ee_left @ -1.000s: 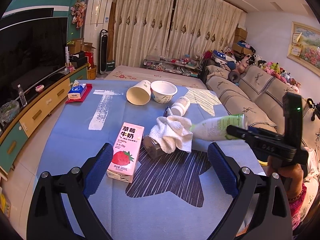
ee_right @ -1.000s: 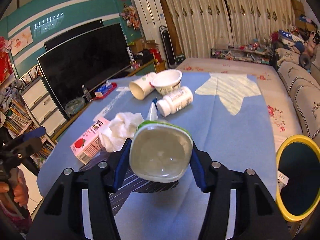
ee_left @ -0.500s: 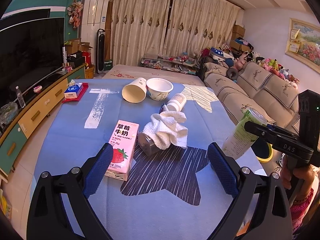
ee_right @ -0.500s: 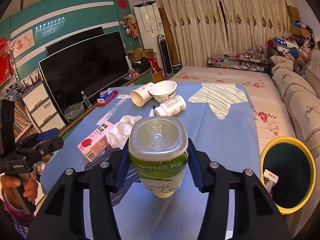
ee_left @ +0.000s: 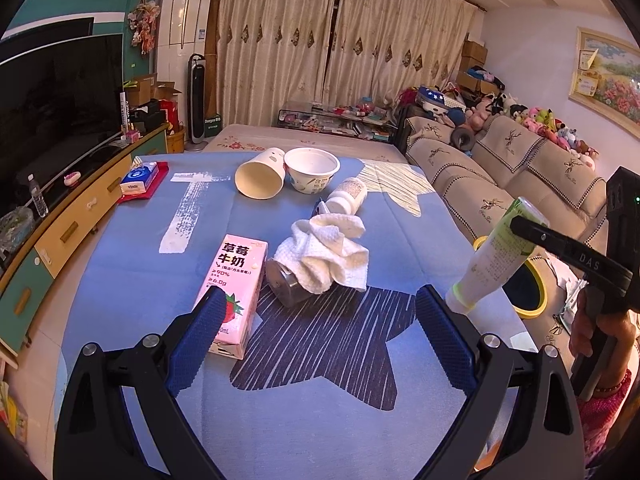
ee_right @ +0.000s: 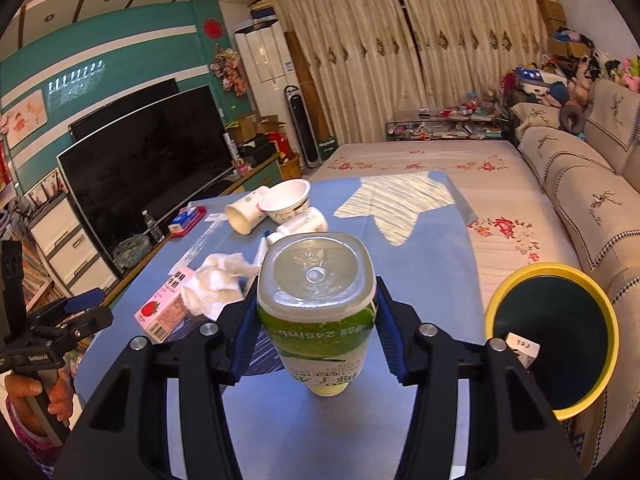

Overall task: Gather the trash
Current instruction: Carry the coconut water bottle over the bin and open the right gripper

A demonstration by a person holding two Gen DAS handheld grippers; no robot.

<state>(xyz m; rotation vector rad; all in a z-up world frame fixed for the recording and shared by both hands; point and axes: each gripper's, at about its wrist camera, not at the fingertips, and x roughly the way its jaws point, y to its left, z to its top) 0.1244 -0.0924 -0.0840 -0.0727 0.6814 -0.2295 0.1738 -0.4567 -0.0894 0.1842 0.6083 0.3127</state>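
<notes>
My right gripper is shut on a white and green plastic bottle, held cap down above the table's right edge; it also shows in the left wrist view. A yellow-rimmed trash bin stands on the floor just right of it. My left gripper is open and empty above the blue tablecloth. Ahead of it lie a pink strawberry milk carton, a crumpled white towel over a small jar, a white pill bottle, a tipped paper cup and a white bowl.
A tissue pack on a red tray sits at the table's far left. A TV and cabinet run along the left side. A sofa runs along the right, behind the bin. A glass shelf with clutter is at the back.
My right gripper has carried the bottle further right and tipped it cap down, closer to the bin. My left gripper has stayed open and moved slightly closer to the carton.
</notes>
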